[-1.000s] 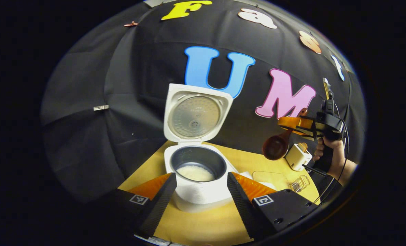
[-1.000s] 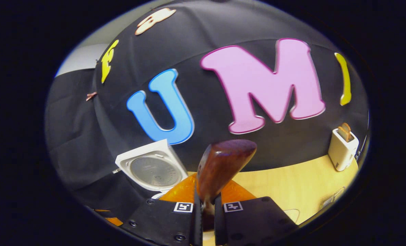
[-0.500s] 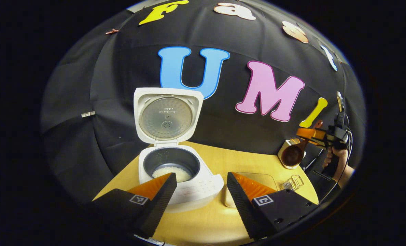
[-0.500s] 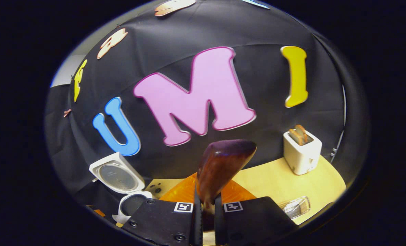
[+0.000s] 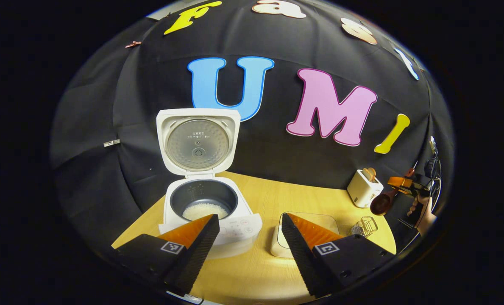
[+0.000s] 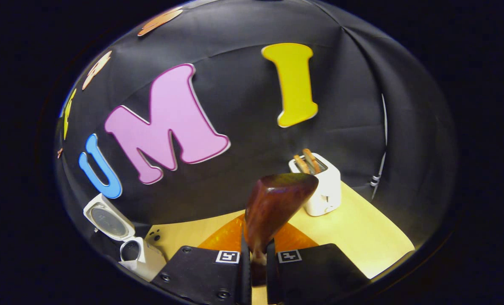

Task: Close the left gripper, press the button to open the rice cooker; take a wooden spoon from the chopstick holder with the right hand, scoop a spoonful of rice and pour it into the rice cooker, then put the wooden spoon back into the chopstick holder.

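— Wooden, is that what the right gripper (image 6: 255, 254) has hold of?
— Yes. Its two fingers are pressed together on the handle of the wooden spoon (image 6: 275, 207), and the dark bowl rises just ahead of the tips in the right gripper view. Past it stands a white toaster (image 6: 319, 188) on the pale wooden table (image 6: 362, 237), with two slices sticking out of its slots.
— And the left gripper (image 5: 249, 237)?
— Fingers spread wide apart, holding nothing, hanging above the near table edge. Between and behind them sits the white rice cooker (image 5: 211, 212), lid upright and open, with rice (image 5: 204, 209) in the bottom of its dark inner pot.
— Anything beside the cooker?
— A shallow pale tray (image 5: 279, 241) just to its right, partly behind the finger on that side. Further right is a small wire holder (image 5: 365, 225), and the toaster beyond it by the cloth wall.
— Where is the spoon from that side?
— Far right edge of the left gripper view, held in the air by the right gripper, bowl hanging near the toaster. A hand (image 5: 423, 214) grips the handle below.
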Tool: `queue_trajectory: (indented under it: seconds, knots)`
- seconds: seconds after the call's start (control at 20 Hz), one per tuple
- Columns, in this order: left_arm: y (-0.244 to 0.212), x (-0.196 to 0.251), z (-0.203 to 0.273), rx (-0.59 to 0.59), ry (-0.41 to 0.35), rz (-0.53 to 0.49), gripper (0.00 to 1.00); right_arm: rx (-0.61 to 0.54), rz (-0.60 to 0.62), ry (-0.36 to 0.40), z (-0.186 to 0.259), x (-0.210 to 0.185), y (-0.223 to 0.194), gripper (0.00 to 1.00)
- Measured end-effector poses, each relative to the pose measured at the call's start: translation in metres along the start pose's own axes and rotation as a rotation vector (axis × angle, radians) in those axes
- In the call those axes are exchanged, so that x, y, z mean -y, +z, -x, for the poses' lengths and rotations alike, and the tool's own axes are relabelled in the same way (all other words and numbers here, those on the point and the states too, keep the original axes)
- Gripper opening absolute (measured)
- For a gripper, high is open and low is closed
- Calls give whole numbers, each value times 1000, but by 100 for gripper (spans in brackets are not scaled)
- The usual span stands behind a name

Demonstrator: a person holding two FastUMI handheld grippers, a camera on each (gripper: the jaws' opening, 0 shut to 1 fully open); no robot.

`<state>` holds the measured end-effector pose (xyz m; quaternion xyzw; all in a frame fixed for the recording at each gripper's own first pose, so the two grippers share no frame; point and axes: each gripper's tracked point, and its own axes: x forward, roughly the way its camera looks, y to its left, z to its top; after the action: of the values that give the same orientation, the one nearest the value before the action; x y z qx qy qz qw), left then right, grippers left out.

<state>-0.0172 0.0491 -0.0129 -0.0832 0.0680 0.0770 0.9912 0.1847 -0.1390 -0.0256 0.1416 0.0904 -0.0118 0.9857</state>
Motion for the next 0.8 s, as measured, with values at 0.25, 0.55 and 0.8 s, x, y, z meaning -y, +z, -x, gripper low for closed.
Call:
queue_trajectory:
  seconds: [0.25, 0.55, 0.8]
  knots:
    - [0, 2, 6, 1, 73, 36, 96, -67, -24, -59, -19, 45, -32, 18]
    - [-11, 7, 16, -21, 120, 9, 96, -135, -24, -79, -38, 67, -72, 18]
    - [-17, 15, 23, -28, 137, 4, 96, -204, 10, -92, -48, 75, -107, 18]
